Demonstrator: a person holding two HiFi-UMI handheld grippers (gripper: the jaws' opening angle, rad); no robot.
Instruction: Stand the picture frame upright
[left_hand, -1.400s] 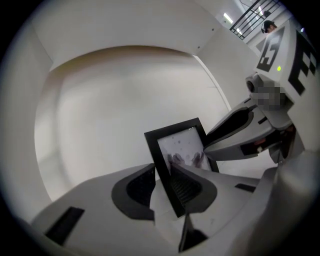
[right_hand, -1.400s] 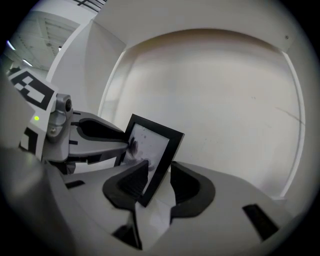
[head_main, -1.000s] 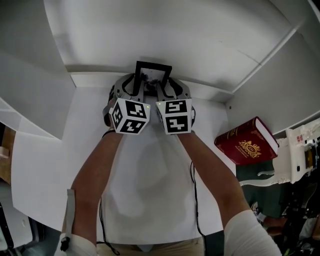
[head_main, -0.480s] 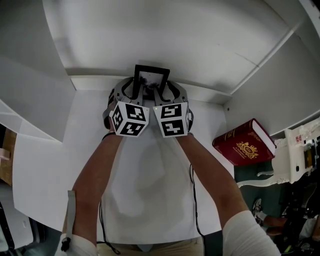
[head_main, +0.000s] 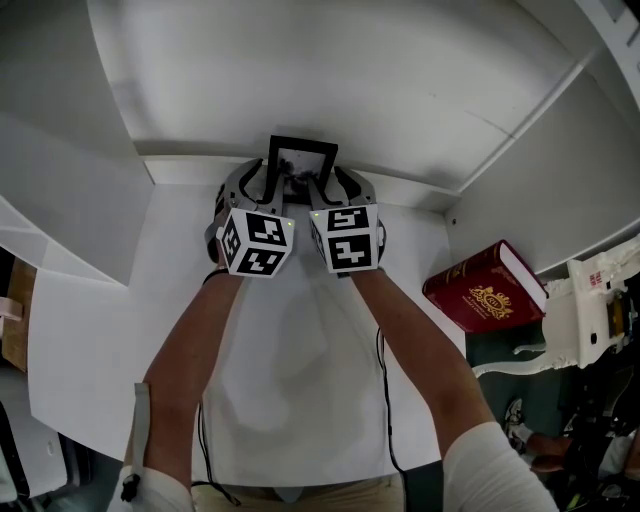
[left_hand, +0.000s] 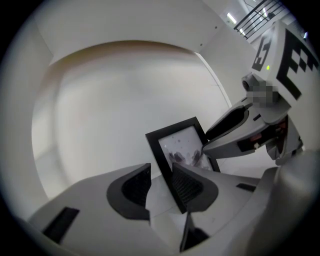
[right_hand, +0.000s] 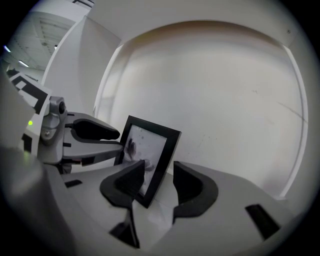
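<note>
A small black picture frame (head_main: 302, 160) stands tilted back at the far edge of the white table (head_main: 90, 330), close to the back wall. My left gripper (head_main: 268, 184) straddles the frame's (left_hand: 180, 147) left edge. Its jaws (left_hand: 160, 185) are opening: one pad lies against the edge, and a gap shows at the other. My right gripper (head_main: 326, 184) straddles the right edge of the frame (right_hand: 147, 150). Its jaws (right_hand: 160, 182) are also opening, and the pads stand off the edge. Each gripper shows in the other's view, reaching in from the side.
A red hardback book (head_main: 487, 284) lies to the right, past the table's edge. Beside it stands a white ornate piece of furniture (head_main: 580, 310). White wall panels close in the back and left of the table.
Both grippers stay at the frame's two sides. The marker cubes have shifted slightly, and the frame has kept its place against the back wall.
</note>
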